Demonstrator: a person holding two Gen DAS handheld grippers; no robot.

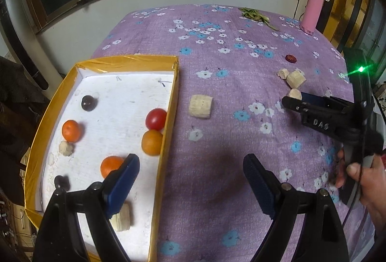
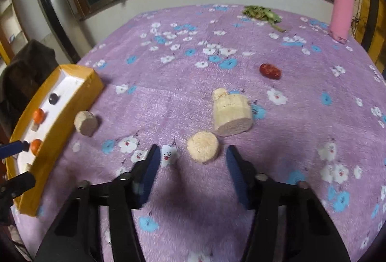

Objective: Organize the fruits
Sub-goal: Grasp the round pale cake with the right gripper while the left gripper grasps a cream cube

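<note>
A yellow box (image 1: 168, 103) with a white floor holds a red tomato (image 1: 156, 118), three oranges (image 1: 71, 130), dark grapes (image 1: 88, 103) and pale chunks (image 1: 121, 216). My left gripper (image 1: 190, 163) hangs open astride the box's right wall, holding nothing. On the cloth lie a pale chunk (image 1: 200, 106), more chunks (image 2: 231, 115) and a red date (image 2: 270, 70). My right gripper (image 2: 193, 151) is open low over the cloth. A round pale chunk (image 2: 202, 150) sits just ahead of its fingertips, nearer the right one, and neither pad touches it.
A purple flowered cloth (image 2: 168, 83) covers the table. A pink bottle (image 2: 341, 11) and green vegetable scraps (image 2: 260, 12) stand at the far edge. Another chunk (image 2: 85, 122) lies beside the box (image 2: 72, 103). A hand (image 1: 361, 177) holds the right gripper (image 1: 299, 99).
</note>
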